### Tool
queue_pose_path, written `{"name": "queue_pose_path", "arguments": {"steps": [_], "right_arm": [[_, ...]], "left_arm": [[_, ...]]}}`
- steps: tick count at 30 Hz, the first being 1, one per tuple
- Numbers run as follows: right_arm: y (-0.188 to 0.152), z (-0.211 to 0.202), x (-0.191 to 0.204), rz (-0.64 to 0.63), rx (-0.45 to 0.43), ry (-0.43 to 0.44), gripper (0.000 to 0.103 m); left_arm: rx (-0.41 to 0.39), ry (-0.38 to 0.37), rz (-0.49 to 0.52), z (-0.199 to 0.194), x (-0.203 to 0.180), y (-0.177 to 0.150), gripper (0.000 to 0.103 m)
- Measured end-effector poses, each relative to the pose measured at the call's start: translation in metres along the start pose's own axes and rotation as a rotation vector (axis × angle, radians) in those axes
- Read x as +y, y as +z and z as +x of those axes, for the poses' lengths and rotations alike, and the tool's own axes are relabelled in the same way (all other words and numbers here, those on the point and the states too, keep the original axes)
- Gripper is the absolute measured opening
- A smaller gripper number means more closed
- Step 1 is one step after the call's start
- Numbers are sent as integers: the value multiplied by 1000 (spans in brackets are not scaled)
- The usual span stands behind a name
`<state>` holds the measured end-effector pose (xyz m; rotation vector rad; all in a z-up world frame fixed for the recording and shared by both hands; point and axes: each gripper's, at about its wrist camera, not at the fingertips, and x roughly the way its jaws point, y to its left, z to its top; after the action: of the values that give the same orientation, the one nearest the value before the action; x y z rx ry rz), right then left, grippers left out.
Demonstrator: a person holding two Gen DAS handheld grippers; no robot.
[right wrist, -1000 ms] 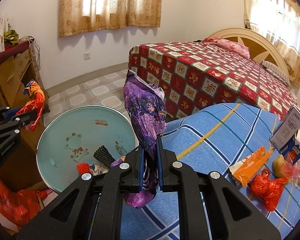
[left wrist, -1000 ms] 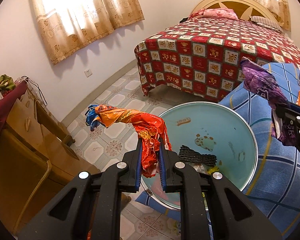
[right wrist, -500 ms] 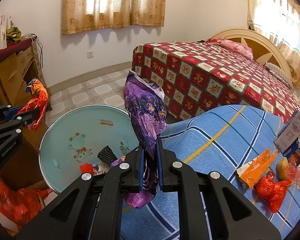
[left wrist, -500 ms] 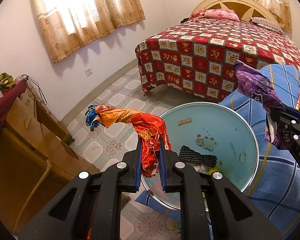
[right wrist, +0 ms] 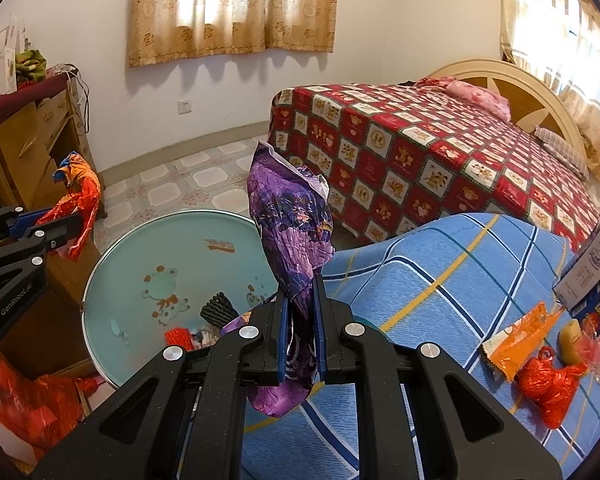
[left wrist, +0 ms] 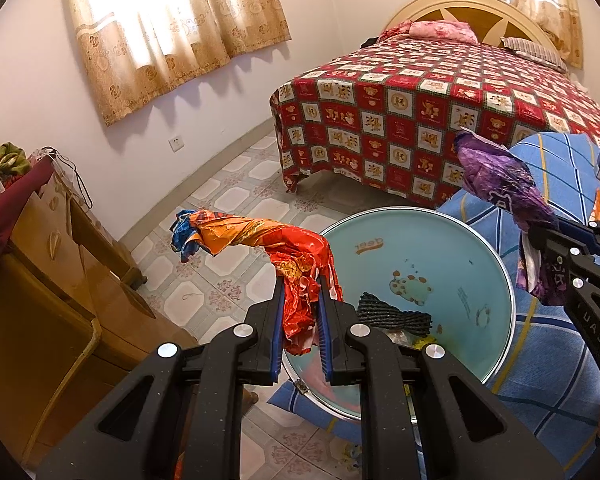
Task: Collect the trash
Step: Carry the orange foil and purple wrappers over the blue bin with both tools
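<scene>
Two crumpled snack wrappers hang in the air above a teal enamel basin (left wrist: 440, 264), apparently the collecting point, since scraps already lie at its bottom. The left gripper (left wrist: 300, 312) has its fingers clamped on the red-orange wrapper (left wrist: 296, 268); the right gripper (right wrist: 300, 312) pinches the purple wrapper (right wrist: 292, 216), beside the blue-checked counter (right wrist: 440, 280) where more litter waits.

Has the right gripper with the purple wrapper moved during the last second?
Yes. In the left wrist view the right gripper and its purple wrapper shifted left and slightly up, toward the basin, judged against the bed.
</scene>
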<state>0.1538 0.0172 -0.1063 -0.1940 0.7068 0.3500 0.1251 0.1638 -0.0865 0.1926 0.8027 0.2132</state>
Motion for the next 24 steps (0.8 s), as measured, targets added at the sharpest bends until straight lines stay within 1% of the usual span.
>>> {"name": "queue_pose_path", "arguments": {"steps": [24], "right_arm": [[2,0,5,-14,-1,5,12]], "left_arm": [[-1,-23,11,0,-7,-3,14]]}}
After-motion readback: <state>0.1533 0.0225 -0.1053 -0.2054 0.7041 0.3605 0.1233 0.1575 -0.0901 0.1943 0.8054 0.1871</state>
